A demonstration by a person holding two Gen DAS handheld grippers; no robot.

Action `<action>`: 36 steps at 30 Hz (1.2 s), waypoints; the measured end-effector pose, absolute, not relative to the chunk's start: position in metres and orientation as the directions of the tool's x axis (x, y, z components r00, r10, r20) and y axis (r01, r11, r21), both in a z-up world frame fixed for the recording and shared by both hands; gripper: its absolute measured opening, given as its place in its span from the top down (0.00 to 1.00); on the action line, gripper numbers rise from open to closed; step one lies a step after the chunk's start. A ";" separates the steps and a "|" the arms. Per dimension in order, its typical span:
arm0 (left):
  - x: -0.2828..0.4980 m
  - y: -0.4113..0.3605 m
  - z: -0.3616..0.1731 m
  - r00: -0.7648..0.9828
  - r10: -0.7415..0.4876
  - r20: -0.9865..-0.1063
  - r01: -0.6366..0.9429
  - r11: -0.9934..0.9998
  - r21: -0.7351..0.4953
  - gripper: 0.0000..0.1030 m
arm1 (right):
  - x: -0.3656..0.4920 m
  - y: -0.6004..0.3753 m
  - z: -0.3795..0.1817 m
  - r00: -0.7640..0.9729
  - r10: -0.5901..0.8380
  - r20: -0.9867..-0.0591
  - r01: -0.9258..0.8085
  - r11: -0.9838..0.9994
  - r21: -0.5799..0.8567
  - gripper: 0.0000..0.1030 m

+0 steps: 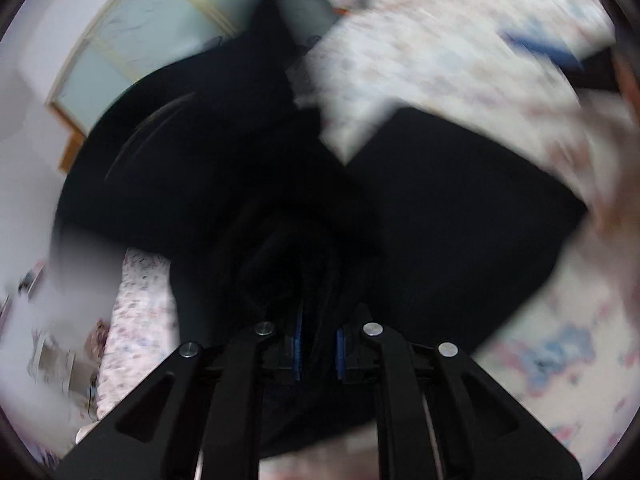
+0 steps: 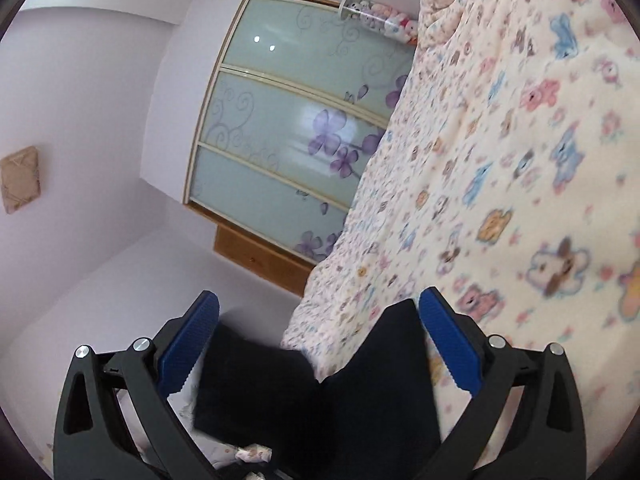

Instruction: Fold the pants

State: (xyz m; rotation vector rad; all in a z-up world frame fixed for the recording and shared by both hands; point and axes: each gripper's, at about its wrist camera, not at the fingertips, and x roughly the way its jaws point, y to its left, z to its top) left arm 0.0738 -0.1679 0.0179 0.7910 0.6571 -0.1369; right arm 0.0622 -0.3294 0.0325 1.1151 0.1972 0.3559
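The black pants (image 1: 248, 152) fill the middle of the blurred left wrist view, partly lifted and bunched. My left gripper (image 1: 318, 344) is shut on a fold of this black cloth, which runs between the blue pads (image 1: 297, 346). A flatter part of the pants (image 1: 460, 216) lies on the patterned bedspread (image 1: 440, 60) to the right. In the right wrist view, black pants fabric (image 2: 320, 400) lies low between the spread jaws. My right gripper (image 2: 320, 344) is open, its blue pads (image 2: 448, 344) well apart and not pressing the cloth.
The bed is covered by a cream bedspread with cartoon animals (image 2: 520, 160). A wardrobe with frosted glass doors and purple flowers (image 2: 296, 128) stands past the bed's edge. Plush toys (image 2: 384, 20) sit at the far end. White walls (image 2: 80, 100) surround it.
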 end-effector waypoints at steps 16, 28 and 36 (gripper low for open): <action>0.049 -0.151 0.061 0.839 -0.058 -0.542 0.342 0.830 0.440 0.89 | 0.057 -0.330 0.028 0.928 0.372 0.001 -0.154 0.382 0.911 0.01; 0.028 -0.141 0.033 0.808 -0.085 -0.583 0.389 0.819 0.421 0.22 | 0.065 -0.306 0.045 0.742 0.624 0.245 -0.474 0.230 0.850 0.01; 0.038 -0.059 0.094 0.902 -0.009 -0.431 0.107 0.973 0.204 0.02 | 0.070 -0.276 0.060 0.609 0.768 0.199 -0.559 0.238 0.794 0.01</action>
